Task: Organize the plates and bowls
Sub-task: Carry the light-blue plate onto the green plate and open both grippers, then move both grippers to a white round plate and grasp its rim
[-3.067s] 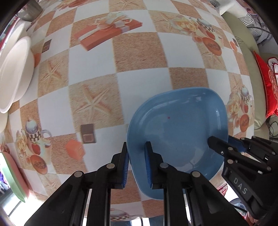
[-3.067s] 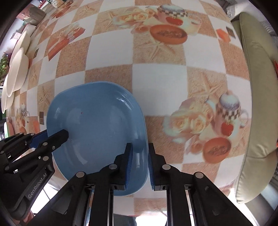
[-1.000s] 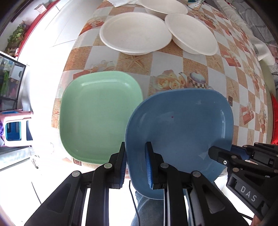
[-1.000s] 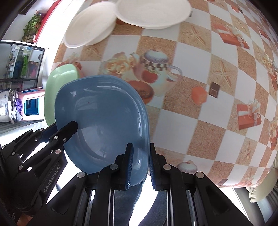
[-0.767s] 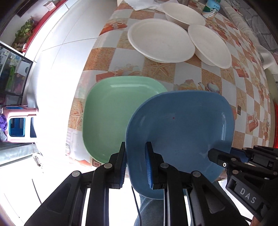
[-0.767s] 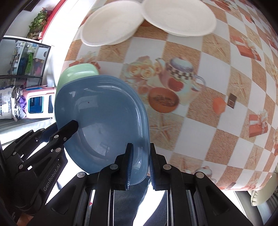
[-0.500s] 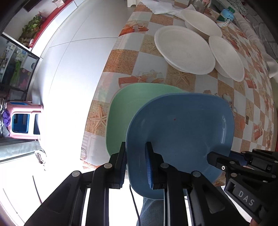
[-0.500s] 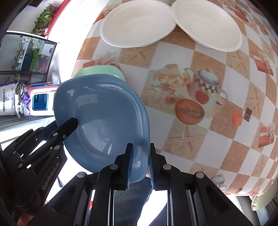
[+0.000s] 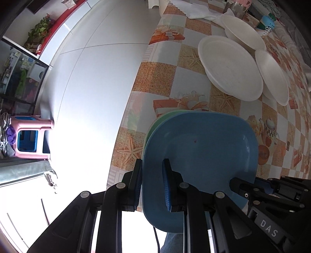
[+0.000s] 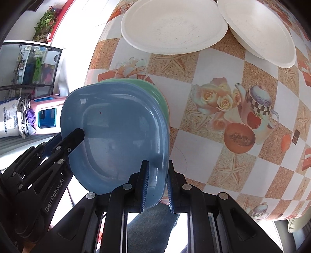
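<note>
A blue square plate [image 9: 202, 151] [image 10: 120, 132] is held by both grippers over a green plate [image 9: 165, 116] [image 10: 153, 89] that lies near the table's corner; only the green rim shows. My left gripper [image 9: 152, 167] is shut on the blue plate's left edge. My right gripper [image 10: 157, 169] is shut on its right edge and also shows in the left wrist view [image 9: 239, 184]. Whether the blue plate touches the green one I cannot tell.
Three white plates or bowls [image 9: 229, 66] [image 10: 175, 25] stand farther along the patterned tablecloth [image 10: 223, 167]. A Starbucks bottle [image 9: 266, 25] and white cloth [image 9: 196, 11] lie beyond. Table edge [image 9: 124, 124] drops to white floor; a pink stool [image 9: 31, 140] stands below.
Both grippers carried the blue plate across the table to its corner, and it now covers nearly all of the green plate. Both stay shut on it.
</note>
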Available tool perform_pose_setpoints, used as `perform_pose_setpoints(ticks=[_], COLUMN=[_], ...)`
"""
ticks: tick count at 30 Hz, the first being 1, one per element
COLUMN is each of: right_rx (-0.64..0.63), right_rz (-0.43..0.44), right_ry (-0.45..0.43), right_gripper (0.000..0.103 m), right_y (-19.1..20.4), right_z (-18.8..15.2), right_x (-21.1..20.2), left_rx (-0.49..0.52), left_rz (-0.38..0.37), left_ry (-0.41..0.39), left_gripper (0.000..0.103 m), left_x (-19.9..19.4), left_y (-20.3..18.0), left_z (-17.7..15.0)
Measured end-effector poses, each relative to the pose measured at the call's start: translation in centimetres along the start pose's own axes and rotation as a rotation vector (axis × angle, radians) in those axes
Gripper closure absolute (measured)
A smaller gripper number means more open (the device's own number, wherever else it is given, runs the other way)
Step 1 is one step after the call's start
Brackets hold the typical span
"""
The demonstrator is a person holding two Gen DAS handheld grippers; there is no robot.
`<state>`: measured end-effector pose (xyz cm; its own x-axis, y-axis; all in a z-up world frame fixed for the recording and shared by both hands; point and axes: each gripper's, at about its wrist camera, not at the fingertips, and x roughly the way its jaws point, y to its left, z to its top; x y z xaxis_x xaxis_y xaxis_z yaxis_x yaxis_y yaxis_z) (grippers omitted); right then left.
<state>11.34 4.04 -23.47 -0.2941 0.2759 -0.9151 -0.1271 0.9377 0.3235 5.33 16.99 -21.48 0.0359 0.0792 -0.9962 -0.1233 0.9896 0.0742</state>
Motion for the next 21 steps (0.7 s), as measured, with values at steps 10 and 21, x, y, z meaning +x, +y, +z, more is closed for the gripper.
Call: perform_pose_setpoints(ticks=[10,21], right_rx=[-0.012,0.099], right_rz=[-0.015,-0.058], right_ry=[-0.041,-0.163], right_gripper=[0.082,0.016], right_y=[0.2,-5.7], right_z=[1.0,-0.4], right_x=[-0.5,-4.8], left_rx=[-0.009,0.011], left_rz=[-0.005,-0.071], left_ry=[-0.041,-0.086], left_gripper=[0.026,0.024], left_x=[-0.9,-3.4], left_y=[-0.4,-2.9], left_z=[0.1,1.7])
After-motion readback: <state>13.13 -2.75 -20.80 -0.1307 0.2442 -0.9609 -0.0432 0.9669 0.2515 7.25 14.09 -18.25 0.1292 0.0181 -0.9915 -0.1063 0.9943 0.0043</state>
